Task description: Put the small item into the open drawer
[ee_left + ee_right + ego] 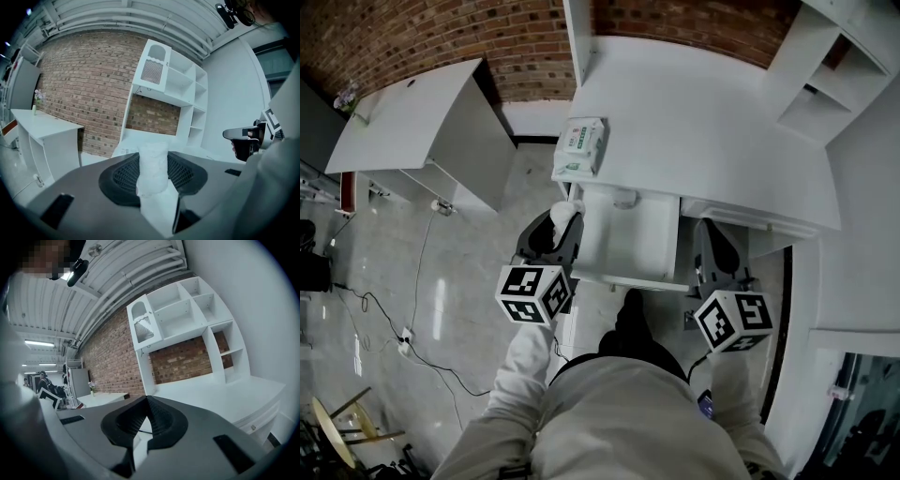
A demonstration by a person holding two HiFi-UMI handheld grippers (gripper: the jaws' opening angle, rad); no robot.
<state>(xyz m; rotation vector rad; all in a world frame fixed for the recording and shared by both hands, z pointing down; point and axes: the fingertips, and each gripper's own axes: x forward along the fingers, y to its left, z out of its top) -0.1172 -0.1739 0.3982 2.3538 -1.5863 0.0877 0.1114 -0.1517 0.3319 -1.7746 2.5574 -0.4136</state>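
A small white crumpled item (566, 213) (153, 169) is pinched between the pads of my left gripper (563, 217) (153, 176), which is shut on it. In the head view that gripper is at the left edge of the open white drawer (630, 278), which is pulled out from the white desk (694, 122). The item sits level with the drawer's left wall. My right gripper (711, 232) (146, 404) is just past the drawer's right side, jaws meeting at the tip with nothing between them.
A green and white pack of wipes (581, 146) lies on the desk's left edge behind the drawer. A white shelf unit (825, 75) stands at the desk's right. A second white table (422, 117) stands to the left. Cables (412, 309) trail over the floor.
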